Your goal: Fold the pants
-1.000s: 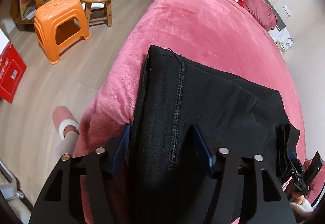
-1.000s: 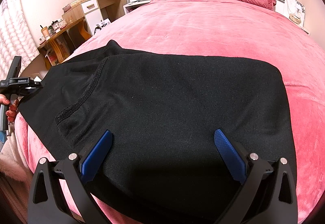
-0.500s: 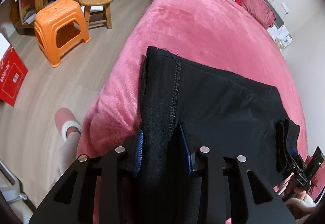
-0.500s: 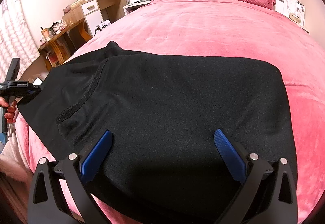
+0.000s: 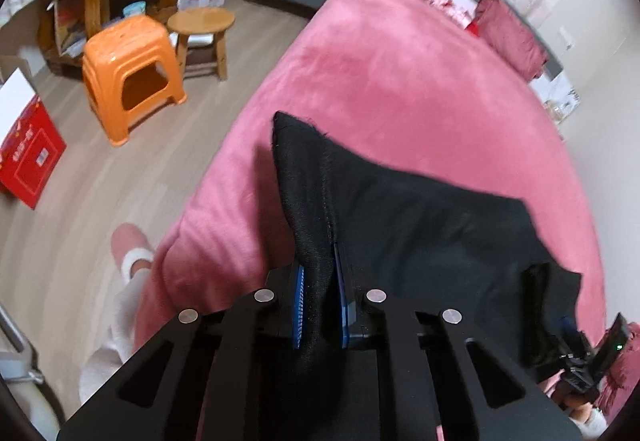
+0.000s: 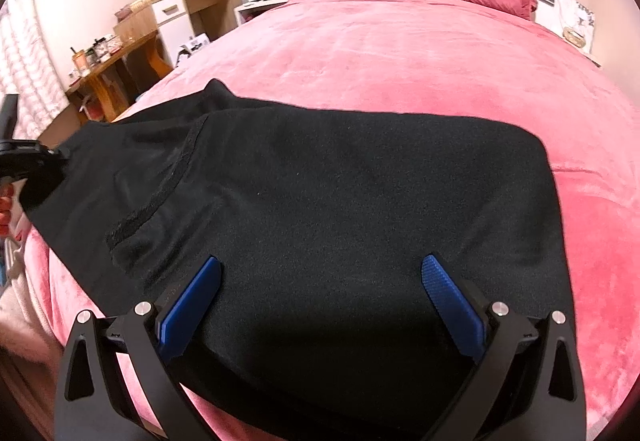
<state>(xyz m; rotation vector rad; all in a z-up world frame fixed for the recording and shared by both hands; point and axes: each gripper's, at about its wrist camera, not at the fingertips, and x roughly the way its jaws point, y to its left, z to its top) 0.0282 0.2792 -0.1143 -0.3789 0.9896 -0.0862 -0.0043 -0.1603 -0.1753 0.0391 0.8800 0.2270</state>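
- Warm, even indoor light, pinkish cast over both views.
- Left wrist view smeared with motion blur.
- Right wrist view sharper.
- Fisheye bends edges; dark vignette rings corners.

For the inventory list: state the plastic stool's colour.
Orange: the square plastic stool, clearest in the left wrist view.

Two close wrist views (shared pants (image 5: 420, 225))

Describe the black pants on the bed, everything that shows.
The black pants are a soft, matte knit, lying spread across the pink bedspread. A stitched seam curves across one layer. The left gripper is closing its blue pads on the edge nearest it, which rises in a peak there. The right gripper stands open, one pad on either side of the fabric, not pinching it.
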